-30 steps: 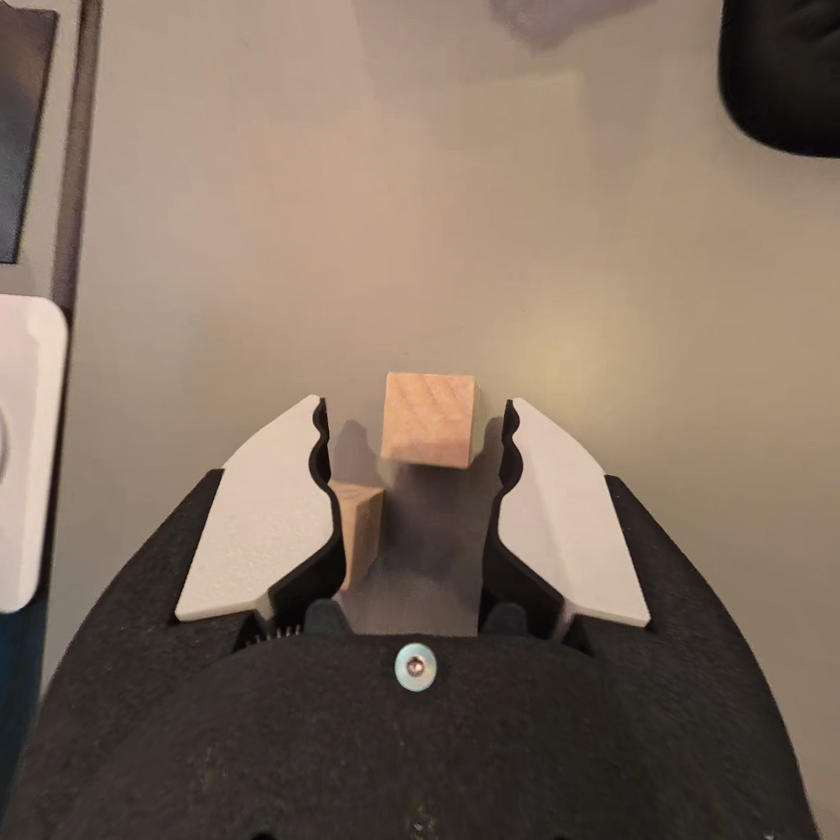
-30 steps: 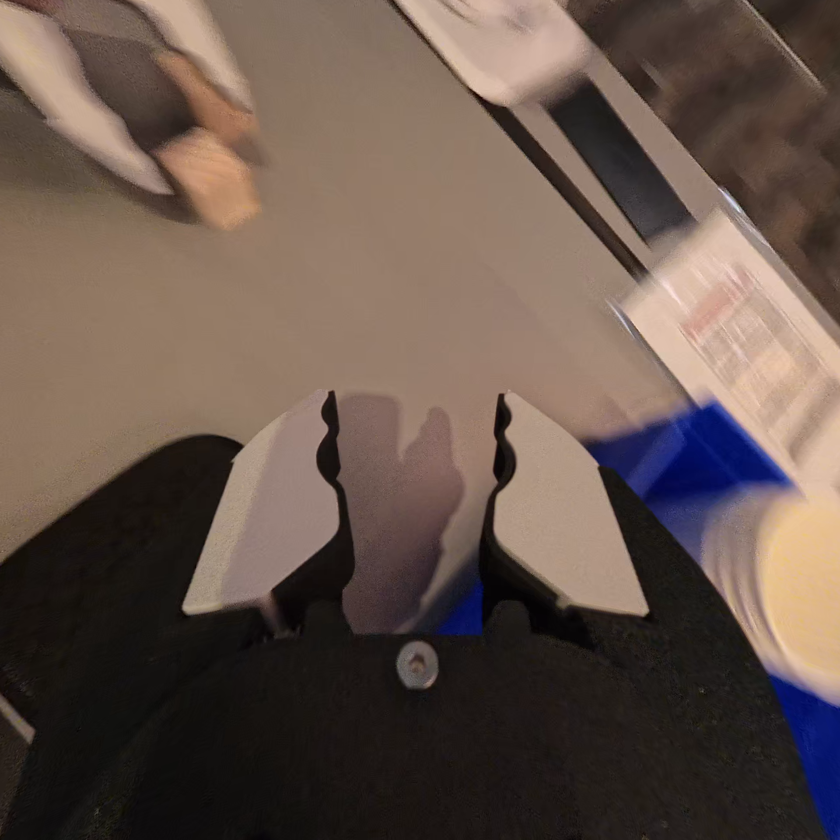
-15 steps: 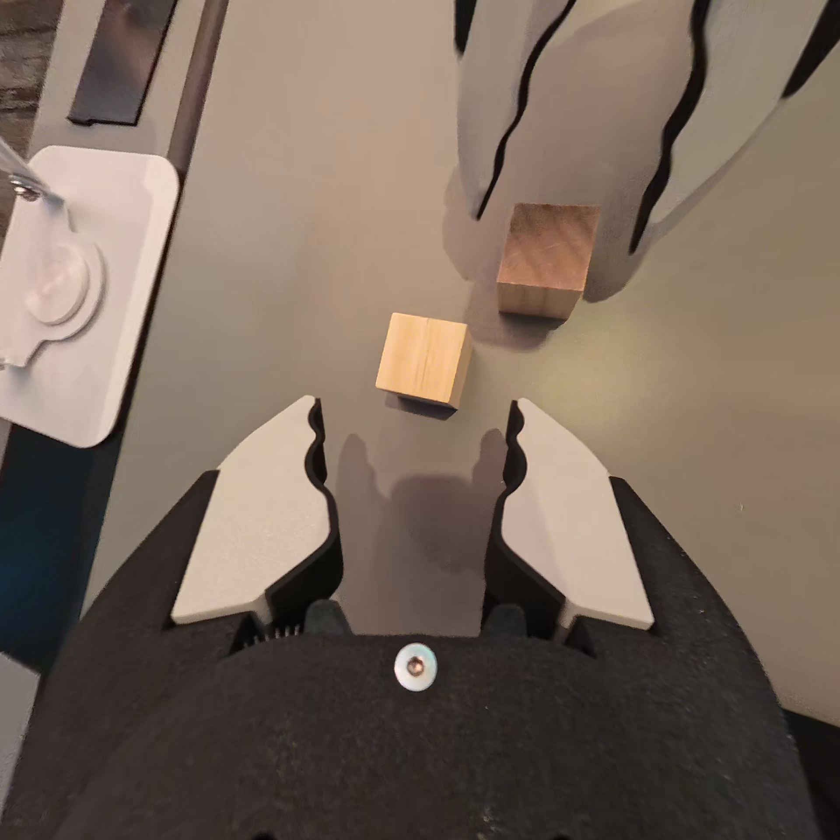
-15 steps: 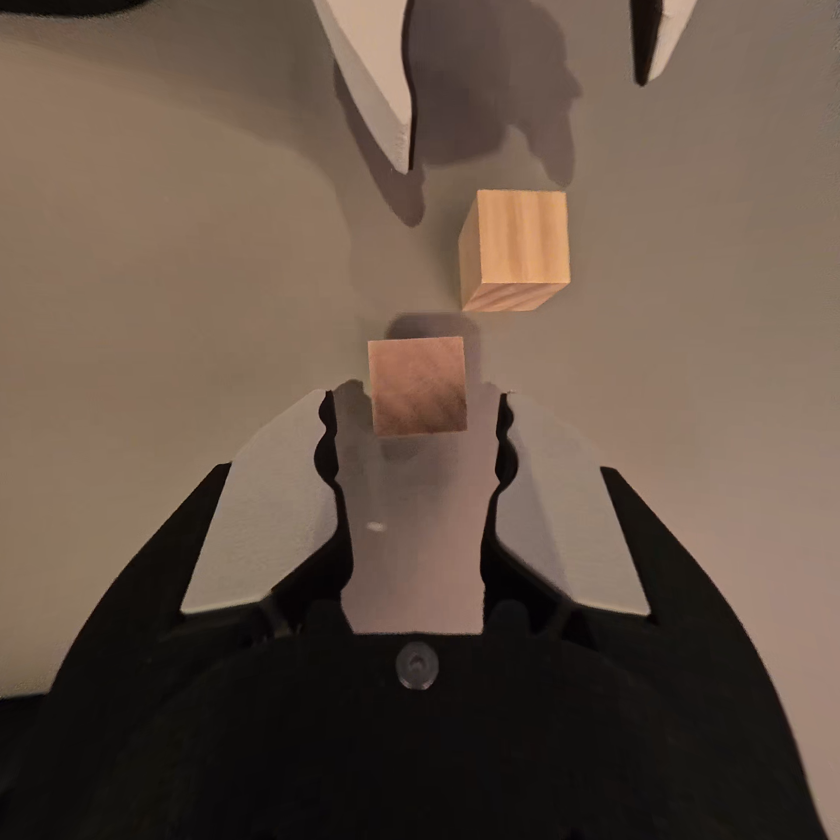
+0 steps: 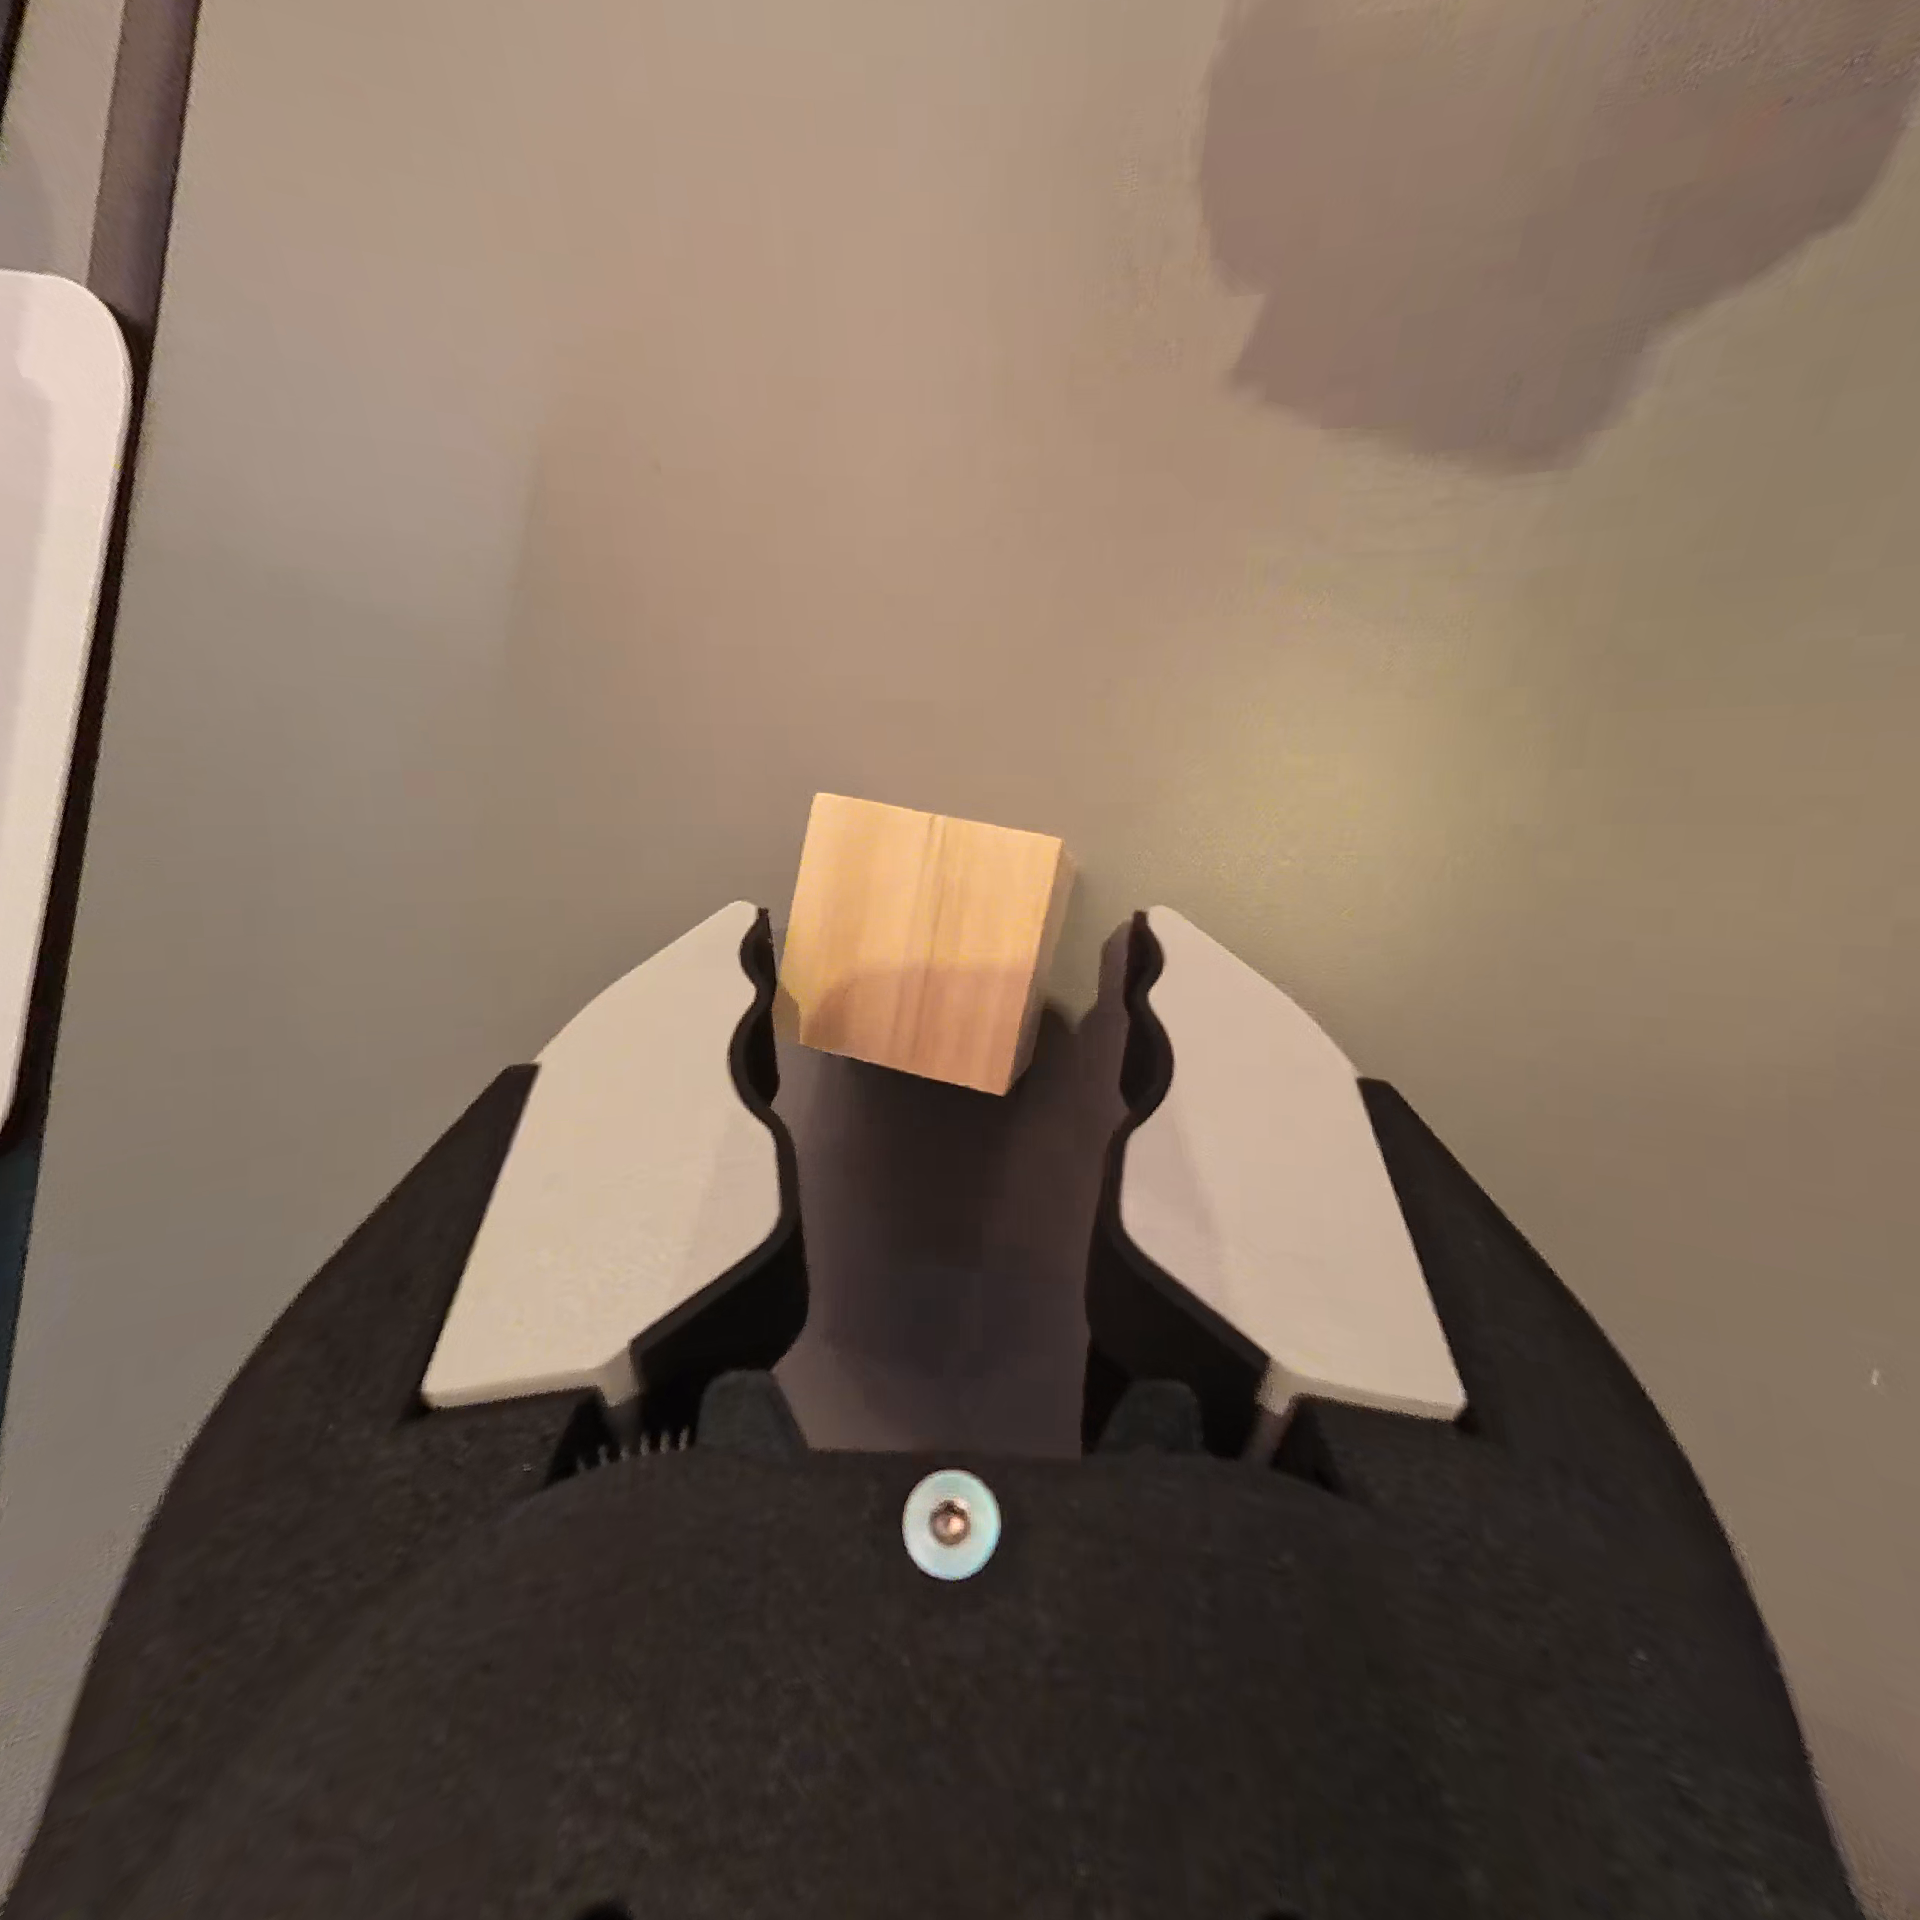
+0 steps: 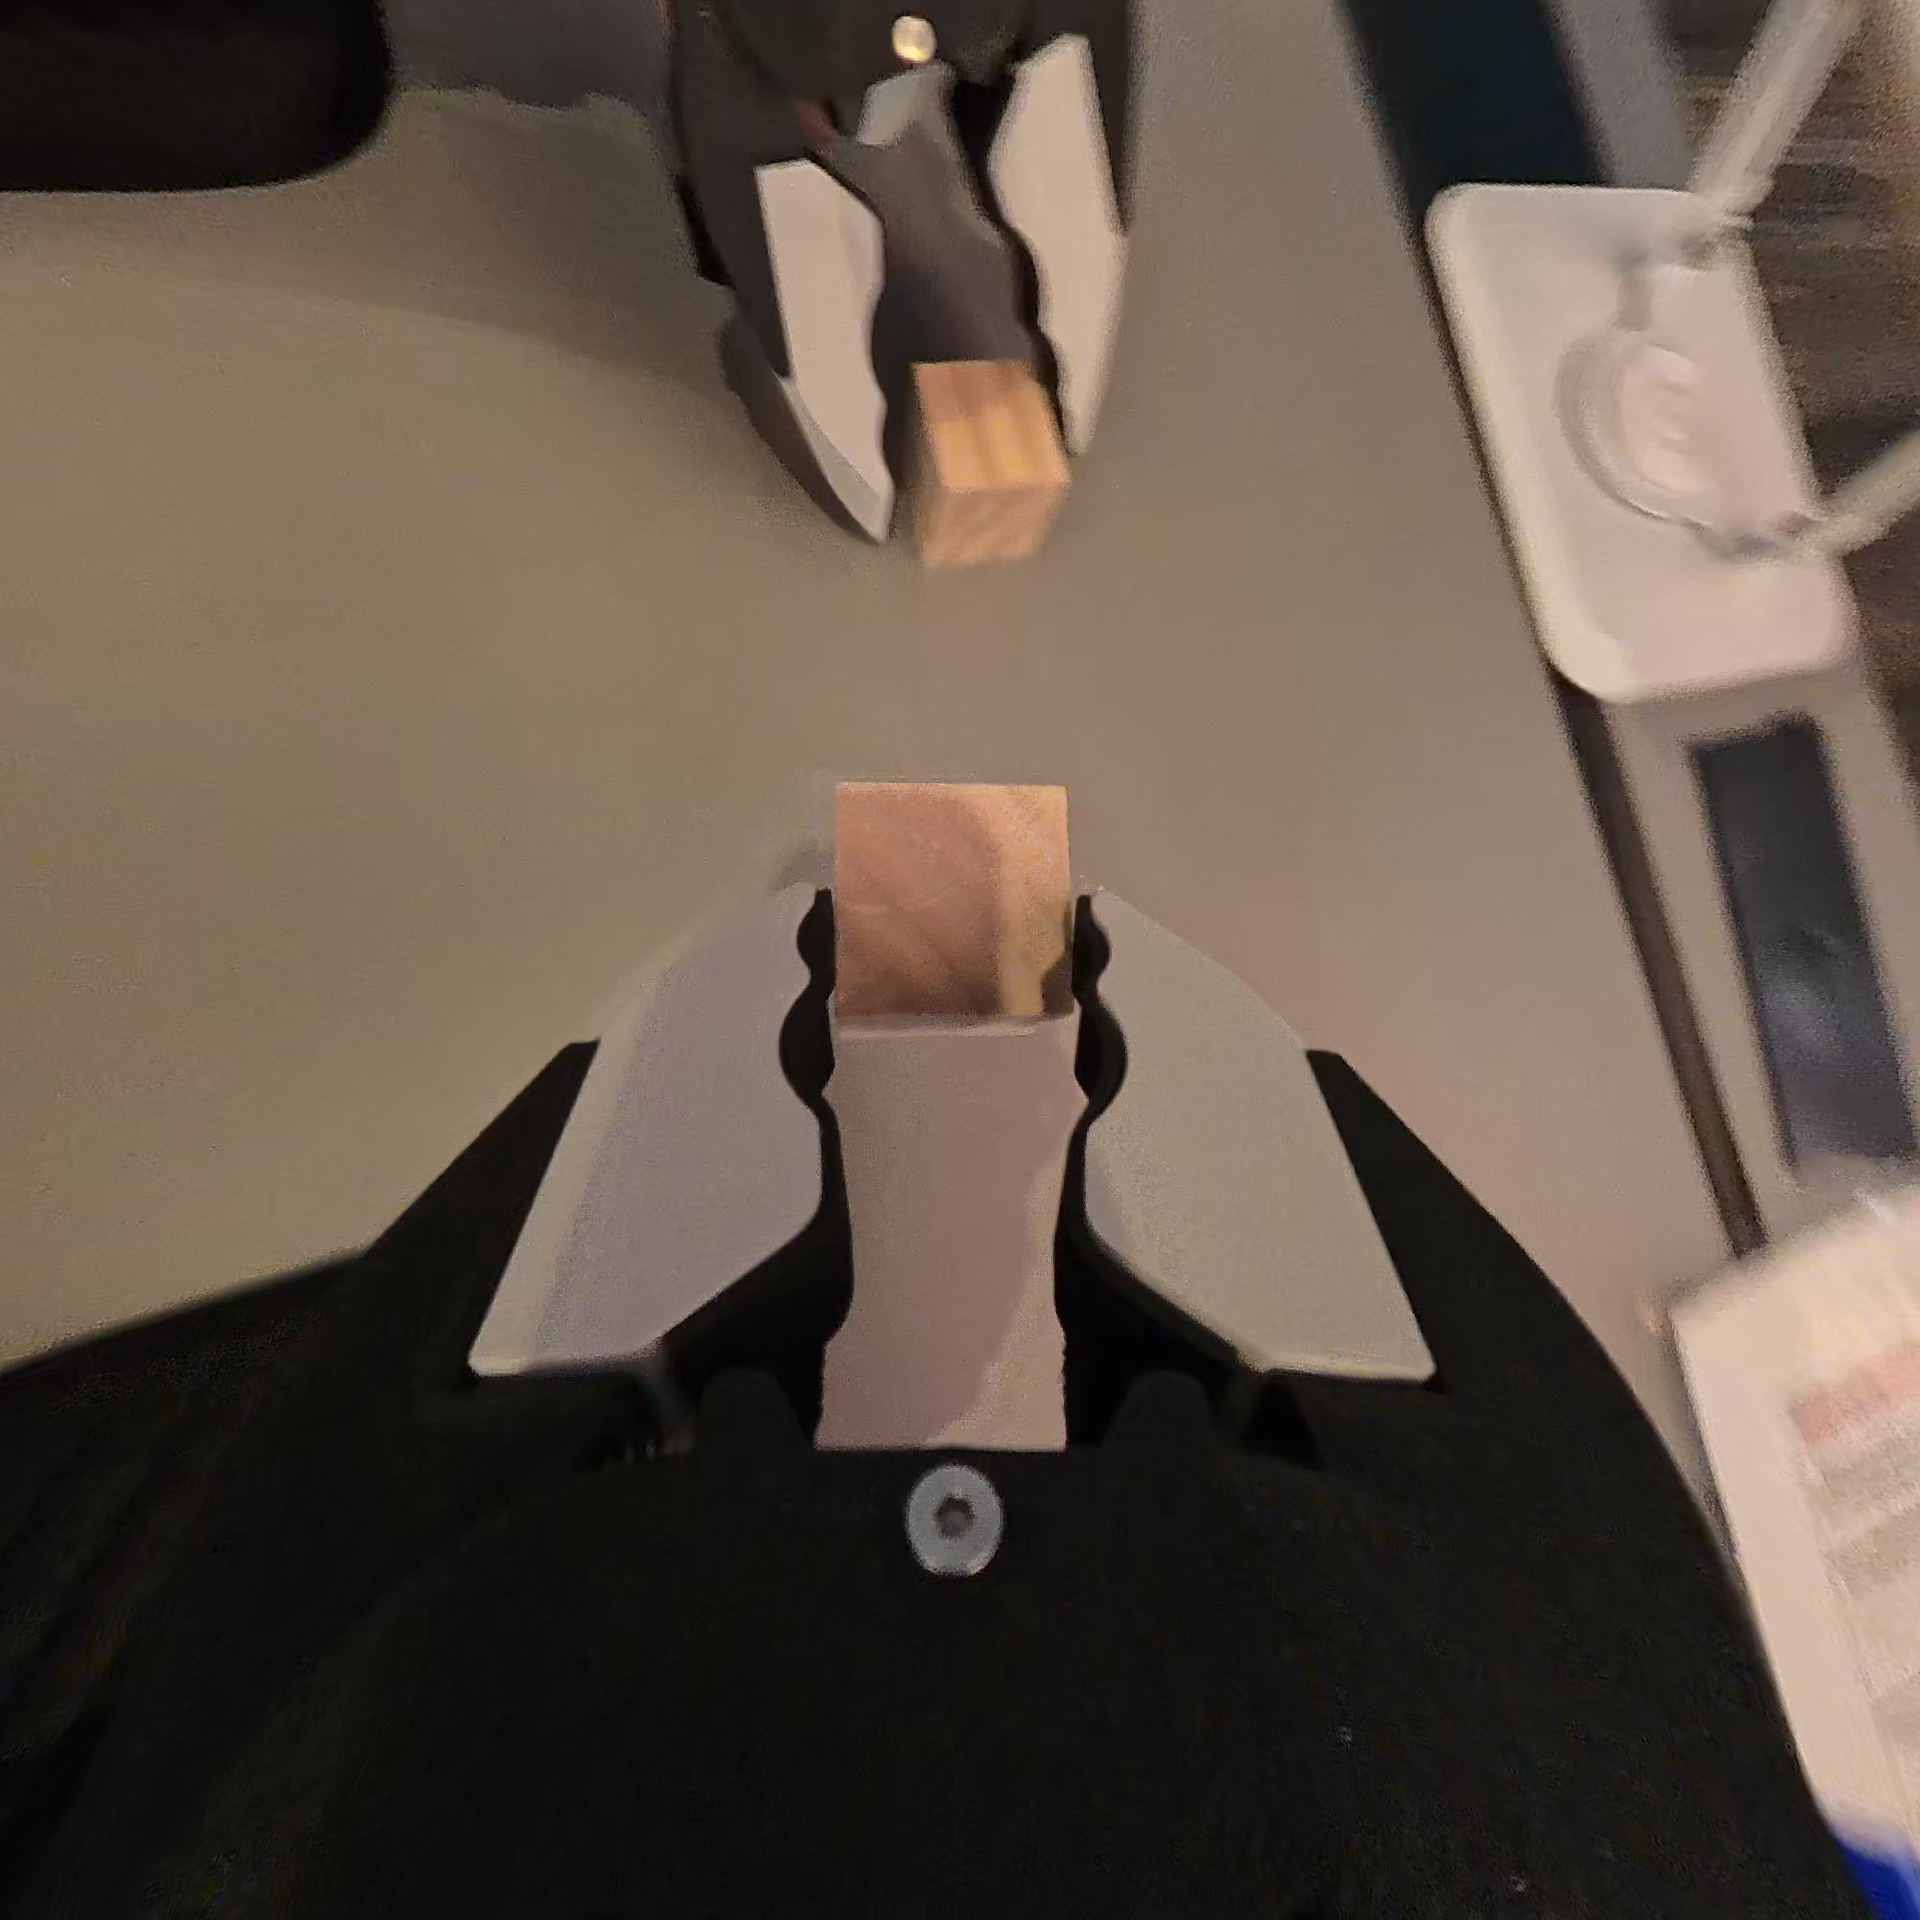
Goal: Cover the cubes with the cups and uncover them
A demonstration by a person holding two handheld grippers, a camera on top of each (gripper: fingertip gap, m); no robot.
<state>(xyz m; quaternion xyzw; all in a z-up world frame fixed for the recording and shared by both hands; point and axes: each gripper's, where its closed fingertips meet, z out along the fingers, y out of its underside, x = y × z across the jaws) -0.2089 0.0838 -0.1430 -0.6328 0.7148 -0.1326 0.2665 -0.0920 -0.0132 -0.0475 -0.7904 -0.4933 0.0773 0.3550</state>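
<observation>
In the left wrist view, the left gripper (image 5: 951,920) stands with its fingers spread around a pale wooden cube (image 5: 925,956) on the grey desk (image 5: 727,520); the cube sits close against the left finger with a gap on the other side, and a white plate (image 5: 52,675) lies at the desk's left edge. In the right wrist view, the right gripper (image 6: 951,909) has its fingers pressed on both sides of a darker wooden cube (image 6: 945,899) mid-desk. Farther off is the left gripper around the pale cube, with a white base (image 6: 1621,436) and blurred printed paper (image 6: 1818,1558) along the right edge.
</observation>
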